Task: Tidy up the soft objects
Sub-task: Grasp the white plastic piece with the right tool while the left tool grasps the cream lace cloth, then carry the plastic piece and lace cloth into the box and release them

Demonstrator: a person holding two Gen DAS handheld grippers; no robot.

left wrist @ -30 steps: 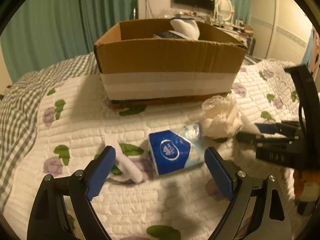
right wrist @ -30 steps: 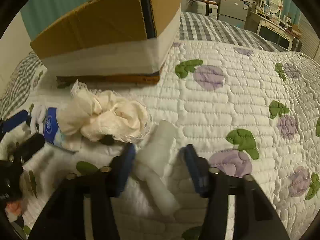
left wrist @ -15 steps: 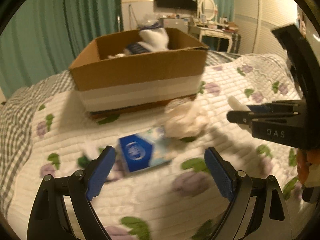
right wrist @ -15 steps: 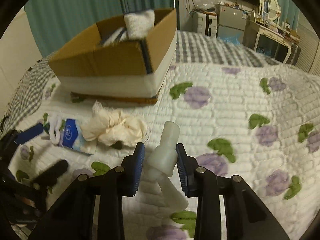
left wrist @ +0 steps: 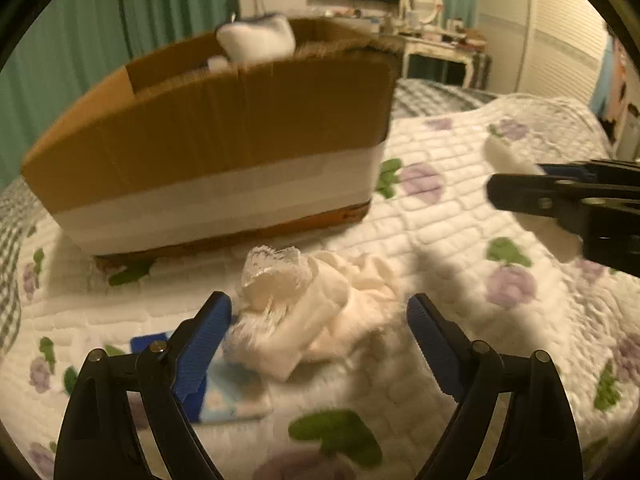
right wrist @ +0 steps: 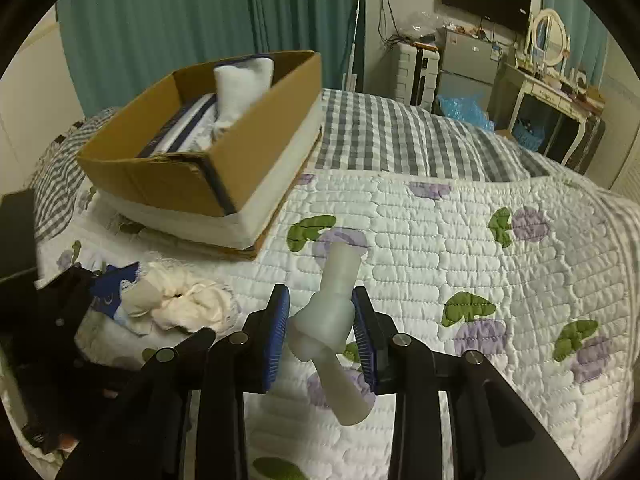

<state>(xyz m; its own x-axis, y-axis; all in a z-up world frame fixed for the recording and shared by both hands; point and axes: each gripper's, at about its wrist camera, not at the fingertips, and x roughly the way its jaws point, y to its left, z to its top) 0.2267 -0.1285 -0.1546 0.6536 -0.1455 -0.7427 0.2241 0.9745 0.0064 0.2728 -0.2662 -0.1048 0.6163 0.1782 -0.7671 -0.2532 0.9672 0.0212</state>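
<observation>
My right gripper (right wrist: 320, 326) is shut on a white rolled sock (right wrist: 326, 320) and holds it above the quilt; it also shows in the left wrist view (left wrist: 560, 196) at the right. My left gripper (left wrist: 320, 344) is open, its fingers either side of a crumpled cream lace cloth (left wrist: 316, 312) lying on the bed. A blue tissue pack (left wrist: 224, 392) lies just under the left finger. The cardboard box (right wrist: 224, 160) stands behind, with white soft items (right wrist: 240, 84) inside; it also shows in the left wrist view (left wrist: 224, 152).
The bed has a white quilt with purple flowers (right wrist: 460, 256) and a grey checked blanket (right wrist: 400, 140) behind. A dressing table (right wrist: 556, 92), a small fridge (right wrist: 468, 64) and green curtains (right wrist: 200, 20) stand beyond the bed.
My right gripper has lifted the white sock higher off the quilt. My left gripper has moved right and forward, from the tissue pack to around the cream cloth.
</observation>
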